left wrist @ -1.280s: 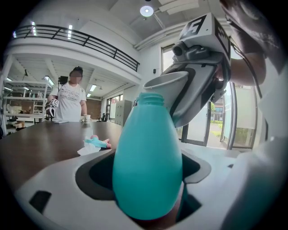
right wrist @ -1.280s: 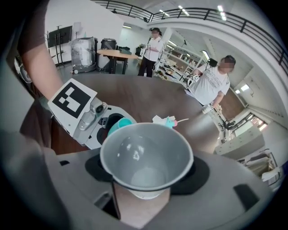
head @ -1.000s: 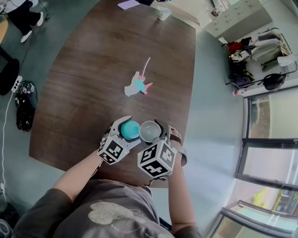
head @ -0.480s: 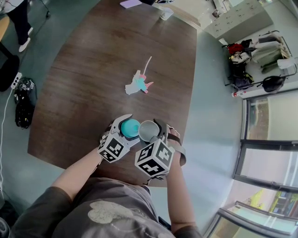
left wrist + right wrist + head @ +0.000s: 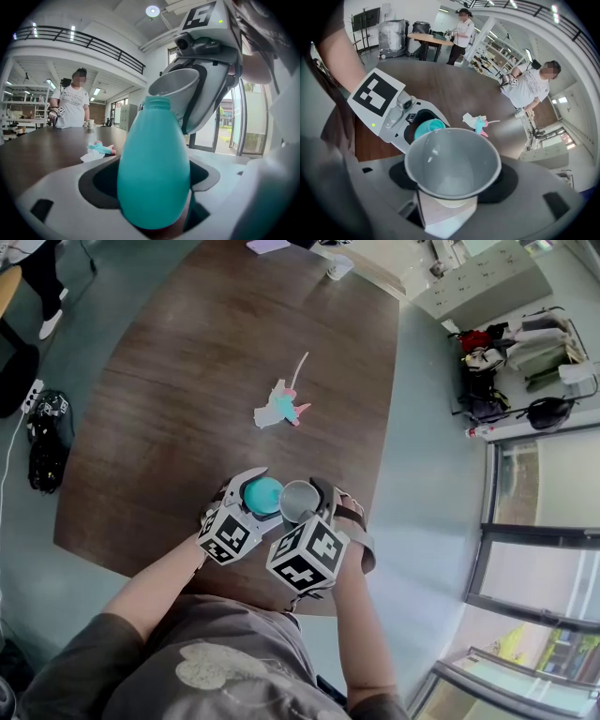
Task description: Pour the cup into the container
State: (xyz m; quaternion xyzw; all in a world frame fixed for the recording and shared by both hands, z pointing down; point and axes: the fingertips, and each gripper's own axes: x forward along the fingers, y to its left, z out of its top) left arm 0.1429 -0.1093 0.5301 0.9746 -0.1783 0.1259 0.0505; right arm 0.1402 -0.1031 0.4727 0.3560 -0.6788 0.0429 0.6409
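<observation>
My left gripper (image 5: 251,493) is shut on a teal bottle-shaped container (image 5: 262,495) (image 5: 153,164), which stands upright between its jaws with its open neck on top. My right gripper (image 5: 306,502) is shut on a grey paper cup (image 5: 298,502) (image 5: 452,164). The cup is tipped toward the container, its rim right beside the teal neck (image 5: 154,101). In the right gripper view the cup's inside looks bare, and the container (image 5: 427,127) shows just past the rim. Both grippers hover over the near end of the dark wooden table (image 5: 206,381).
A pink, teal and white toy with crumpled paper (image 5: 279,407) lies mid-table. A white cup (image 5: 335,266) stands at the far end. Bags and clutter (image 5: 506,362) sit on the floor at right. People (image 5: 529,84) stand beyond the table's far end.
The right gripper has tipped the cup a little further toward the container's neck. The left gripper and container have barely moved.
</observation>
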